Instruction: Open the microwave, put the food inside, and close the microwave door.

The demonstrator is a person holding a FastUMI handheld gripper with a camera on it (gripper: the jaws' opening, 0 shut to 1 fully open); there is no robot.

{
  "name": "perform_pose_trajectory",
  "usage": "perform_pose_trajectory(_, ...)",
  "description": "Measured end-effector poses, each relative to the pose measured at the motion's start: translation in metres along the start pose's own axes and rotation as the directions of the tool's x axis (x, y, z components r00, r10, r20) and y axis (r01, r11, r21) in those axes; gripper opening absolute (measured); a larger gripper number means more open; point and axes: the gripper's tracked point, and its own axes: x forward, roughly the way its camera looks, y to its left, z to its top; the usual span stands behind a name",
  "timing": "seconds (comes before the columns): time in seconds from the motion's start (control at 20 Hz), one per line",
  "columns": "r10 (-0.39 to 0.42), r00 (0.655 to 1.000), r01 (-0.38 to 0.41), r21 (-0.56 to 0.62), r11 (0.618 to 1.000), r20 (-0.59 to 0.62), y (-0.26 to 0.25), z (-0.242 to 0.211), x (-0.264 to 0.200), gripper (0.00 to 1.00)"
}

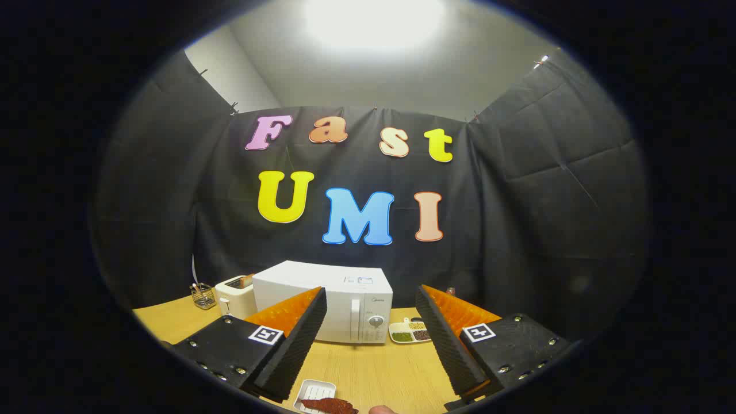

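A white microwave point(333, 307) stands on the wooden table point(374, 368) beyond my fingers, its door closed, with a vertical handle point(355, 321) and a dial at its right side. My gripper point(371, 339) hovers well short of it, open, with nothing between its fingers. Close below the fingers lies a small white tray point(313, 394) holding a dark red piece of food point(330, 405).
A white toaster point(236, 296) stands left of the microwave, and a small wire basket point(202, 296) sits further left. A divided dish of grains and beans point(411, 332) rests to the microwave's right. A fingertip point(382, 410) shows beside the food.
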Motion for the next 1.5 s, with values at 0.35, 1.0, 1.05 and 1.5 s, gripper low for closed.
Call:
perform_pose_trajectory(0.35,-0.009,1.0,0.009,0.026,1.0,-0.009,0.005,-0.006,0.004,0.98)
perform_pose_trajectory(1.0,-0.019,0.999,0.021,0.039,0.999,-0.034,-0.002,-0.016,0.01,0.98)
perform_pose_trajectory(1.05,-0.022,0.999,0.023,0.041,0.999,-0.035,-0.004,-0.017,0.009,0.98)
perform_pose_trajectory(1.5,-0.018,0.998,0.022,0.062,0.998,-0.057,-0.008,-0.026,0.025,0.98)
